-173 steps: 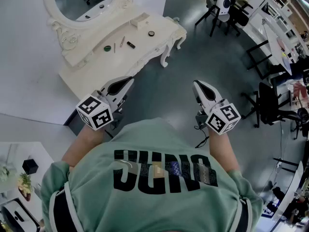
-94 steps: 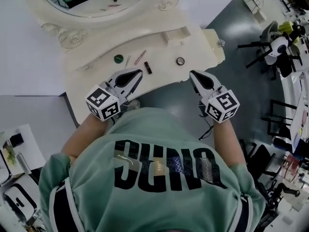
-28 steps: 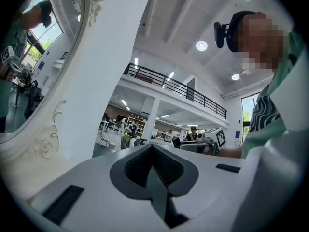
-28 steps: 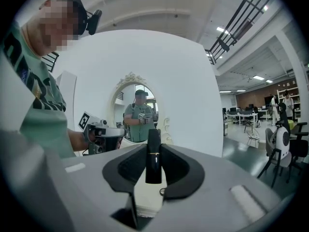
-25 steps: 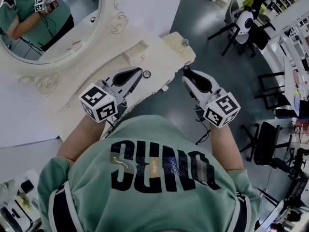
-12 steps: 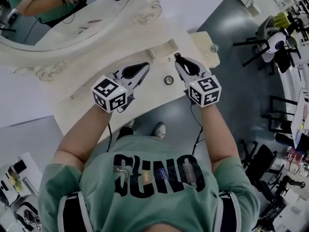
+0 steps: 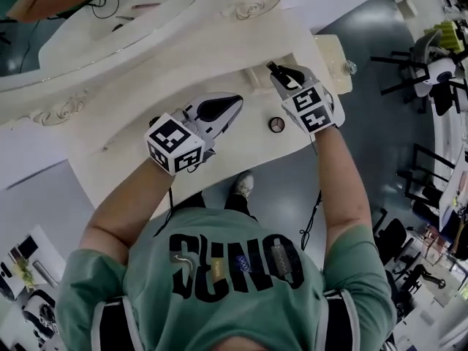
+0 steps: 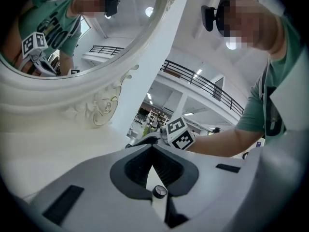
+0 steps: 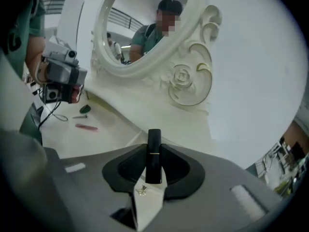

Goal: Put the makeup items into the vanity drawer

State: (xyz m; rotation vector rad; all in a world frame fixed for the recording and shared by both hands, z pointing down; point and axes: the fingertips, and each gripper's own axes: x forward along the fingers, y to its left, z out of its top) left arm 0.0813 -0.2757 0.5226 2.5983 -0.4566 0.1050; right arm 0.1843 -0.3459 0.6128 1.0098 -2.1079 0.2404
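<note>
My right gripper (image 9: 154, 153) is shut on a black lipstick tube (image 9: 154, 146), which stands upright between the pads with its top sticking out. In the head view, this gripper (image 7: 281, 75) reaches over the back right of the cream vanity top (image 7: 131, 159), next to a small raised box (image 7: 257, 75) by the mirror's base. My left gripper (image 7: 232, 102) hovers over the middle of the top, shut and holding nothing (image 8: 152, 151). A round compact (image 7: 276, 124) lies between the two grippers near the front edge. A green item (image 9: 84, 108) and a pink pencil (image 9: 87, 127) lie further left.
An oval mirror (image 7: 110, 6) in a carved frame rises behind the vanity top. To the right of the vanity is grey floor with office chairs (image 7: 439, 64). The person's feet (image 7: 245, 185) stand below the front edge.
Both grippers have moved forward over the vanity top. The right one has gone further back, up to the raised box, and the left has moved slightly right.
</note>
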